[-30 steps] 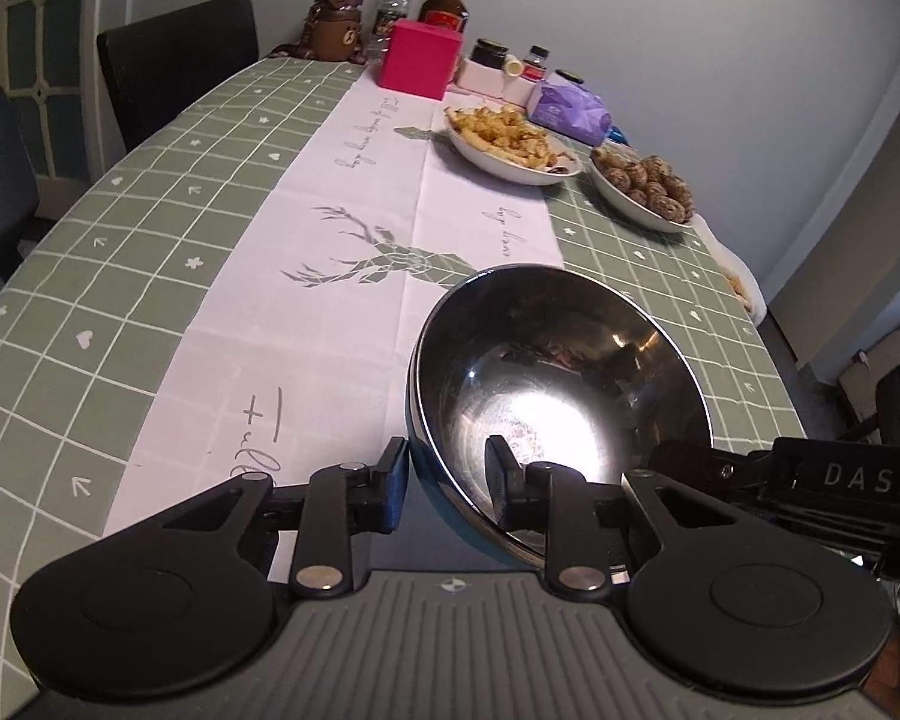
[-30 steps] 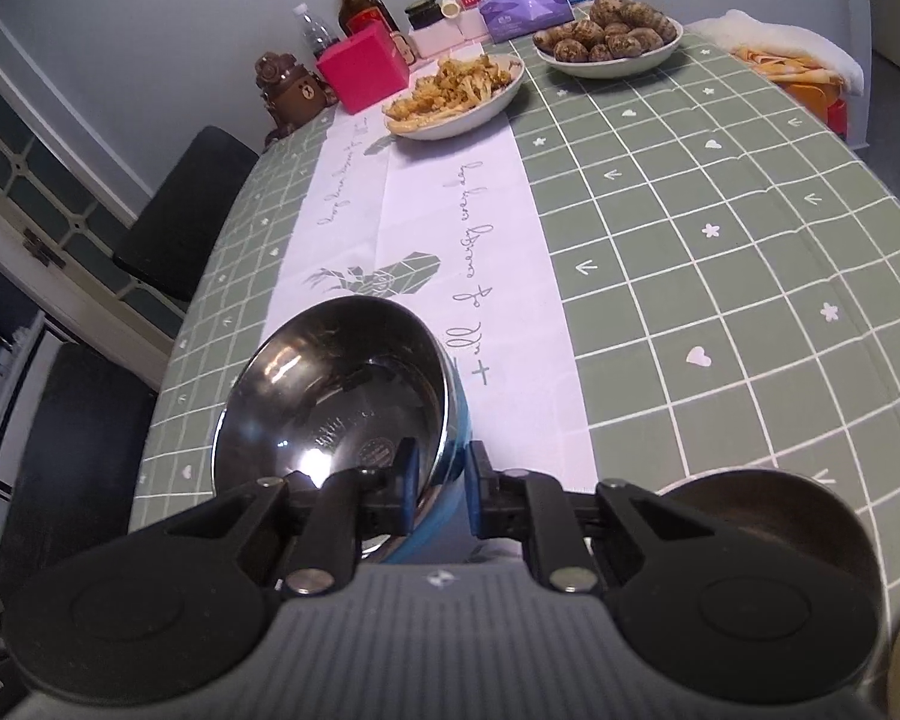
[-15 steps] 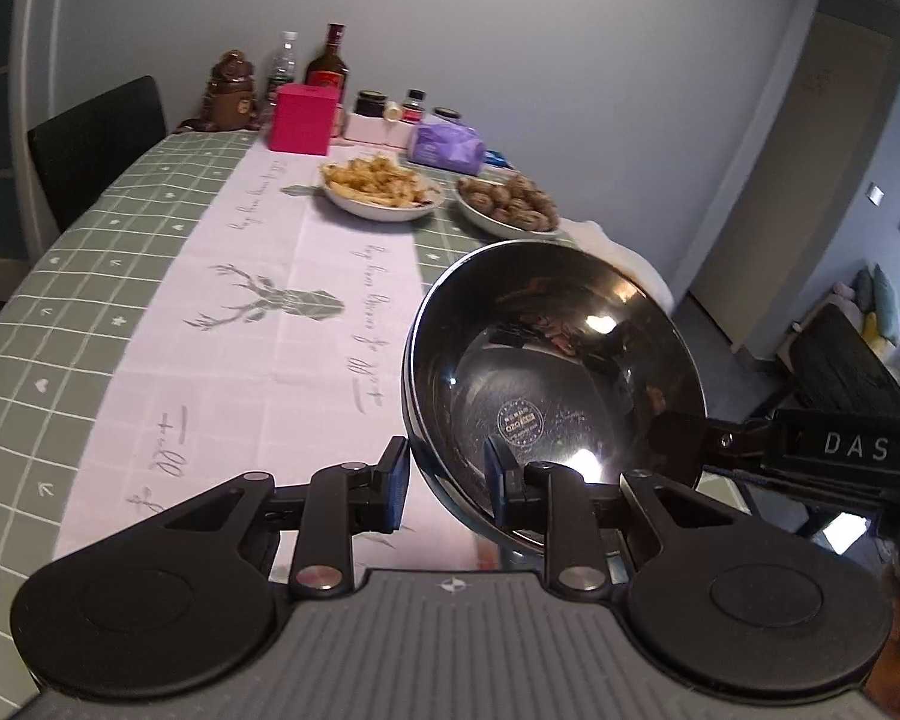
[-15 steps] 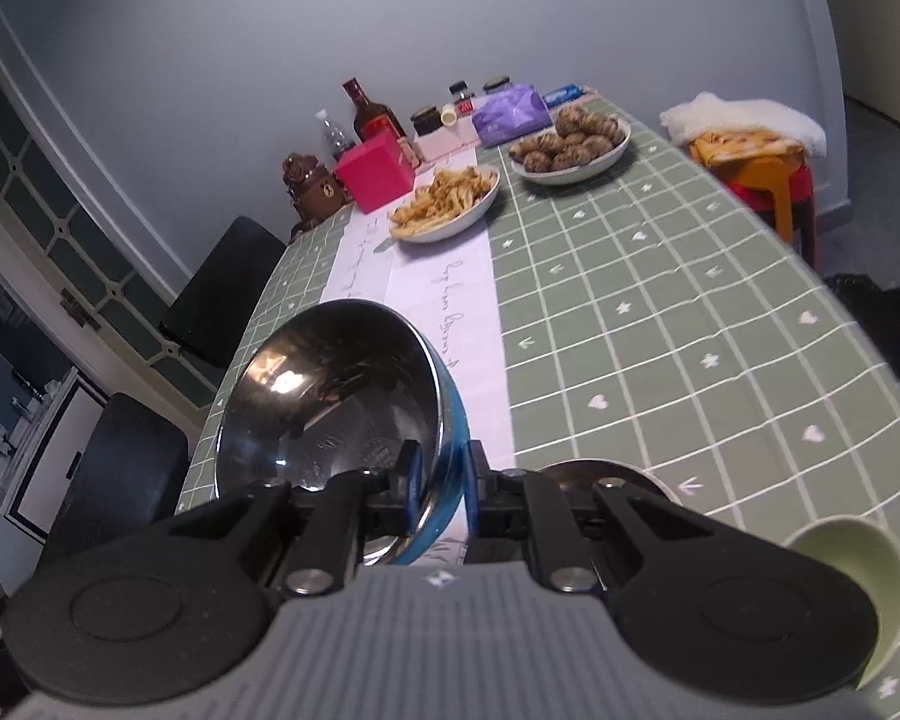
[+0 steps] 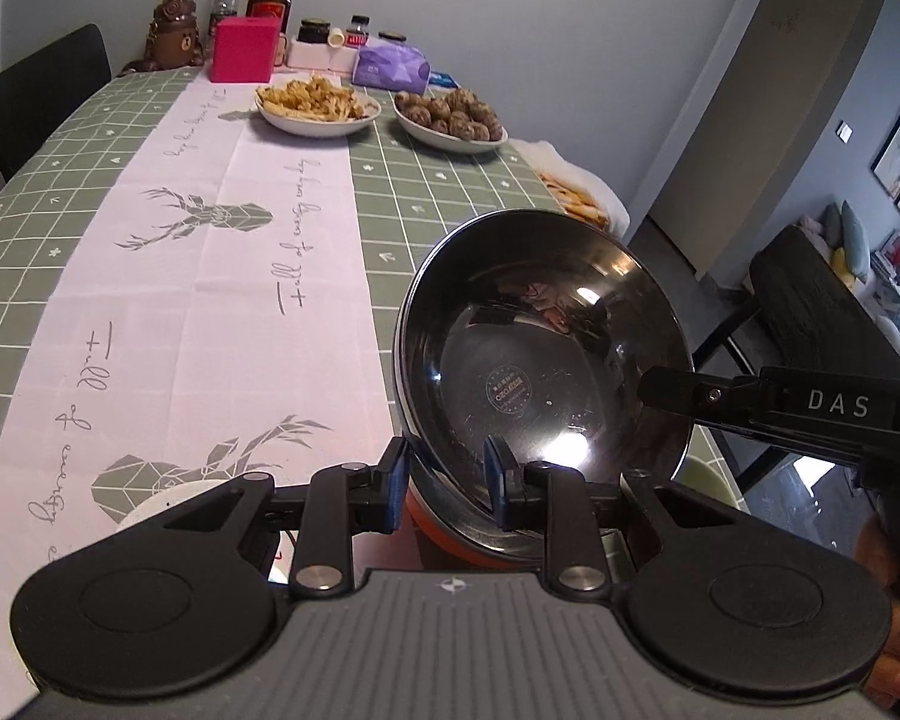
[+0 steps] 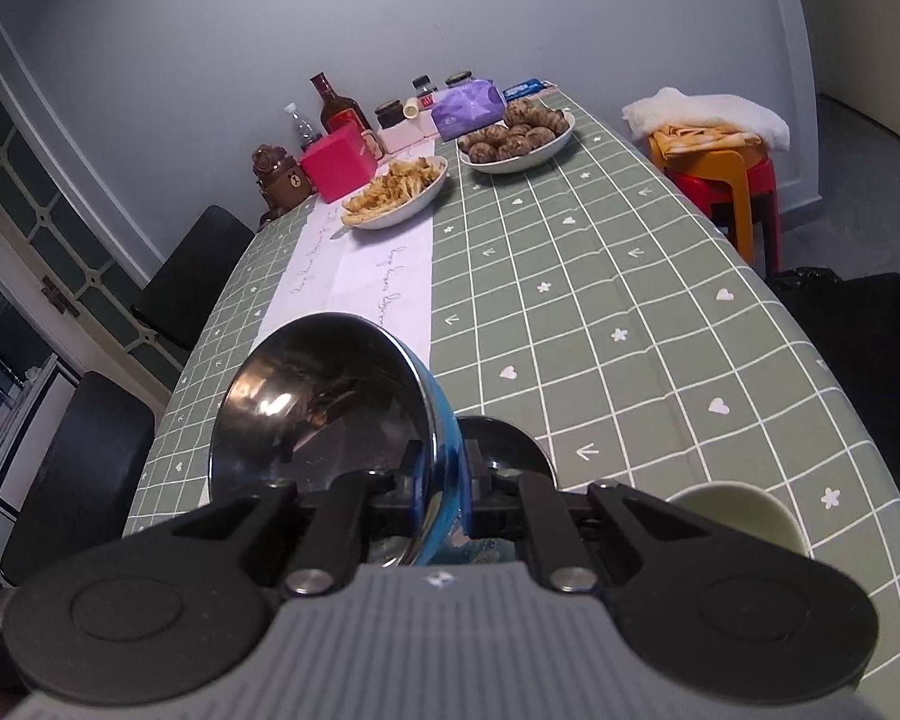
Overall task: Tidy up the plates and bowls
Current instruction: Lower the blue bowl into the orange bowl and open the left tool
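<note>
A steel bowl (image 5: 540, 360) with a blue outside hangs tilted above the near end of the table, held from two sides. My left gripper (image 5: 447, 480) is shut on its near rim. In the left wrist view my right gripper (image 5: 648, 387) clamps the right rim. In the right wrist view that right gripper (image 6: 444, 483) has its jaws closing on the steel bowl's (image 6: 324, 408) wall, pads pressing it. Under the bowl sit a dark bowl (image 6: 510, 441), a pale green bowl (image 6: 738, 510), a white bowl (image 5: 168, 495) and an orange-sided one (image 5: 450, 540).
Two full plates, fried strips (image 5: 318, 111) and brown balls (image 5: 450, 120), stand at the far end with a pink box (image 5: 243, 57), bottles and jars. Black chairs (image 6: 78, 456) line the left side. A red stool with cloth (image 6: 720, 168) stands to the right of the table.
Both grippers carried the steel bowl back toward the near end of the table. The bowl tipped more upright. The dark and pale green bowls came into the right wrist view.
</note>
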### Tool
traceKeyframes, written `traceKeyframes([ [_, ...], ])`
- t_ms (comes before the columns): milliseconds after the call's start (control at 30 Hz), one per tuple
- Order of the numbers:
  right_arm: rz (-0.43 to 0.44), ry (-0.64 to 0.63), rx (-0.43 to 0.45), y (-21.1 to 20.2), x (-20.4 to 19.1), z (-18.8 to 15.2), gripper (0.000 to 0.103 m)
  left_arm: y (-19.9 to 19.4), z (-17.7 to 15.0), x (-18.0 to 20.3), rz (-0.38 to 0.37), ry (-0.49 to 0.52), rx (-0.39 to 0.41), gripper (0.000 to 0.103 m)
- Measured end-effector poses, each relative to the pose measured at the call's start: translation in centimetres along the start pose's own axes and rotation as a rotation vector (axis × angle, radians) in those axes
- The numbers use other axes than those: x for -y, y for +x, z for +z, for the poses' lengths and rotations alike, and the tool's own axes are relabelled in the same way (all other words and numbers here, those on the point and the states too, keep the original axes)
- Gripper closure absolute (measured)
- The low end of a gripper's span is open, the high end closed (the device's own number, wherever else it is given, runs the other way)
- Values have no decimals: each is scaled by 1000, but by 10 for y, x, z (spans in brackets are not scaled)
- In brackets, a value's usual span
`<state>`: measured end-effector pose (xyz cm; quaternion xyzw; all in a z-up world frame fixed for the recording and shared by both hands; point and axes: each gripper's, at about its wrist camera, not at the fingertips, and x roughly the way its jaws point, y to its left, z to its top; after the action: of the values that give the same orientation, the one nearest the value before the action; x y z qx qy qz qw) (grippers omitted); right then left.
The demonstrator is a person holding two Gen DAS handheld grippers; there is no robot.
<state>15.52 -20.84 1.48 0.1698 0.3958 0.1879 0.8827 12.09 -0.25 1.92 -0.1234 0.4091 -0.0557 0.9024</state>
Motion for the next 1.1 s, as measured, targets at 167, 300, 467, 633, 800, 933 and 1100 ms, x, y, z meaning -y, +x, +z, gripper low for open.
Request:
traceKeyframes([
  [167,-2,17,-27,4,7,-4,94,2,-2,-1,-11,-1,-13,73],
  [300,10,67,-41,8,14,-5,95,6,-3,-5,-26,-12,-31,73],
  [467,0,71,-53,14,14,-8,95,14,-5,-9,-31,-31,-57,73],
  [633,8,90,-32,6,18,-3,94,11,-4,-8,-86,-57,-64,72],
  [800,-22,109,-32,7,26,-2,94,20,-9,-2,-108,-51,-98,71],
  [933,-47,141,-79,20,34,-5,95,28,-9,-4,-103,-68,-119,71],
  [1100,-41,203,-119,28,45,-6,96,32,-5,-9,-105,-83,-125,71],
])
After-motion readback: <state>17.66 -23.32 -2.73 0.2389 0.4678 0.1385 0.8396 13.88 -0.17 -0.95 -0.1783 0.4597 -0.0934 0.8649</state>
